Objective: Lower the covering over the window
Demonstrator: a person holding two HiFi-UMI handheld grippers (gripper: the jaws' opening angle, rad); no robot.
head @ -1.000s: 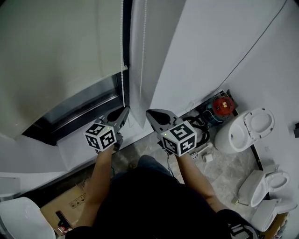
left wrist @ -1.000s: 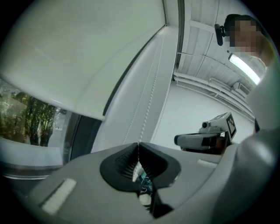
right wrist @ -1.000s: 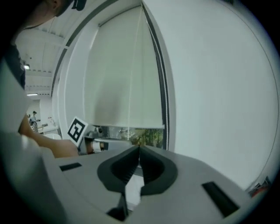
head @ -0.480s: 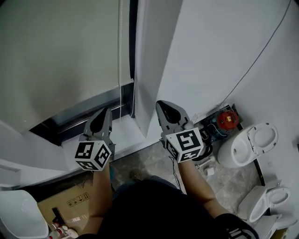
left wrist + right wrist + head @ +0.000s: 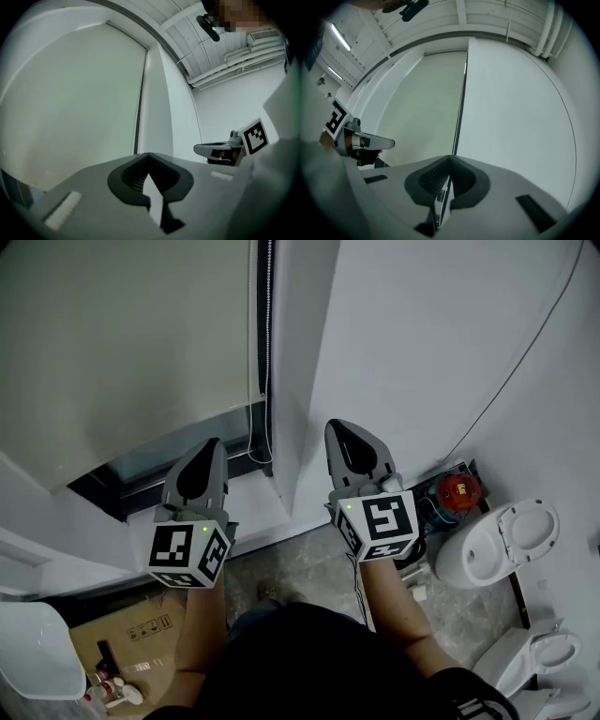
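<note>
Up at the window, the blind [image 5: 122, 343] hangs most of the way down, with a dark strip of glass [image 5: 178, 463] showing under it. My left claw [image 5: 206, 448] and right claw [image 5: 345, 432] are both closed on nothing, clear of the bead chain [image 5: 270, 427]. Grab the wrong strand and I reckon the blind climbs, or the thin beads slip out. The wall corner [image 5: 300, 381] crowds that chain. Toilets [image 5: 497, 540] and a cardboard box [image 5: 131, 634] sit on the floor below.

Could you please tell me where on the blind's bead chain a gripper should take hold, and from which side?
Probably its straight hanging run, above the bottom loop, approached level from the room side: the bead chain hangs vertically beside the blind, so jaws closing sideways should pinch it.
</note>
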